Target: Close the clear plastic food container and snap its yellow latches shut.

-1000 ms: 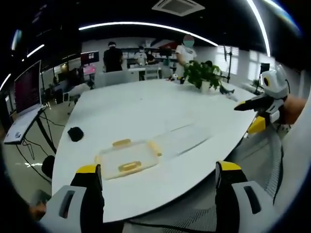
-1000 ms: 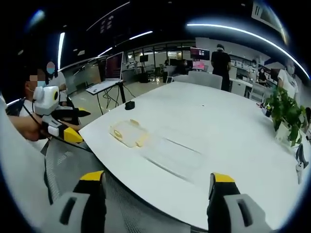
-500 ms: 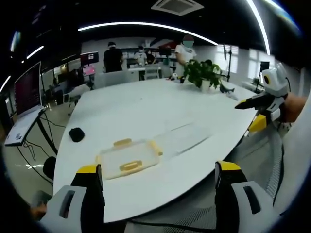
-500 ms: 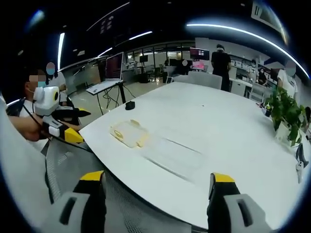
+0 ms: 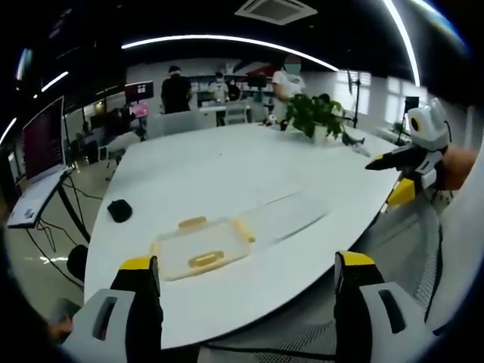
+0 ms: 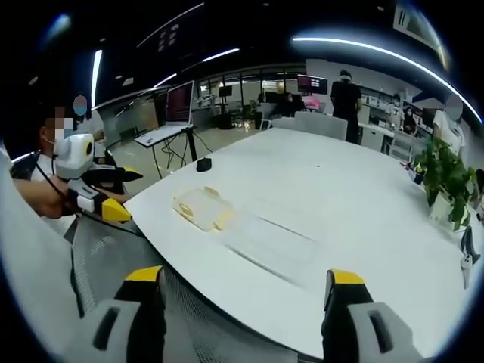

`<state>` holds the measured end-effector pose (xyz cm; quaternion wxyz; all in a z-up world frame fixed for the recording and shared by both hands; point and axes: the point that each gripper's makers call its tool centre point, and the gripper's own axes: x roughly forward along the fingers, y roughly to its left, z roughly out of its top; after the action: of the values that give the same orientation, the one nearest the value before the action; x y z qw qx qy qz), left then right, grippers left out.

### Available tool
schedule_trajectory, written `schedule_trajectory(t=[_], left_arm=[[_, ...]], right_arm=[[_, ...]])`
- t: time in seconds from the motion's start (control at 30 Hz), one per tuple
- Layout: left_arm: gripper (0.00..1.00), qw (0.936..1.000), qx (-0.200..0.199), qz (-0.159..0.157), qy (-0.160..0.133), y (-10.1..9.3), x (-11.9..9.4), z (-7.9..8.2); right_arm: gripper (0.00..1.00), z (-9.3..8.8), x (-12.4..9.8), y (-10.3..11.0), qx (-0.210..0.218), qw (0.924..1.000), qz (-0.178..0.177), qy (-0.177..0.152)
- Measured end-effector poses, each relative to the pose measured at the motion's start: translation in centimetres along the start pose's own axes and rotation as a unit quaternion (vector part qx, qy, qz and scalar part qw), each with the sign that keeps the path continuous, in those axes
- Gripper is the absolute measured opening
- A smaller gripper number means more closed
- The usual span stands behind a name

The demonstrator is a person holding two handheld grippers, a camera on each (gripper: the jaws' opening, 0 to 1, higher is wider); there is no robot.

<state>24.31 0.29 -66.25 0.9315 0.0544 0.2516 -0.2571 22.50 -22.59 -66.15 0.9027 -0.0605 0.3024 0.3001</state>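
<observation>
While both views are almost unchanged over the last second, no approach has begun. The left gripper (image 5: 246,283) and right gripper (image 6: 246,299) hold released, empty jaws short of the table (image 5: 227,162). The container (image 5: 200,247) lies near its edge, yellow latches (image 5: 204,259) unfastened.

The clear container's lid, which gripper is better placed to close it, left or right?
Probably the left gripper: the container lies just ahead of its open jaws, while it sits farther from the right gripper.
</observation>
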Motion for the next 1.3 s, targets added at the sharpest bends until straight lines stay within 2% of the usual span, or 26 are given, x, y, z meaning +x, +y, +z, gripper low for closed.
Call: schedule_trajectory(t=[0.7,1.3], left_arm=[[0.88,0.9999,0.01,-0.011,0.002,1.3,0.4,0.3],[0.85,0.9994,0.026,-0.01,0.019,3.0,1.4,-0.4]], right_arm=[[0.85,2.1,1.9,0.6,-0.035,0.9991,0.023,-0.003],[0.84,4.2,4.8,1.0,-0.068,0.9966,0.047,0.0]])
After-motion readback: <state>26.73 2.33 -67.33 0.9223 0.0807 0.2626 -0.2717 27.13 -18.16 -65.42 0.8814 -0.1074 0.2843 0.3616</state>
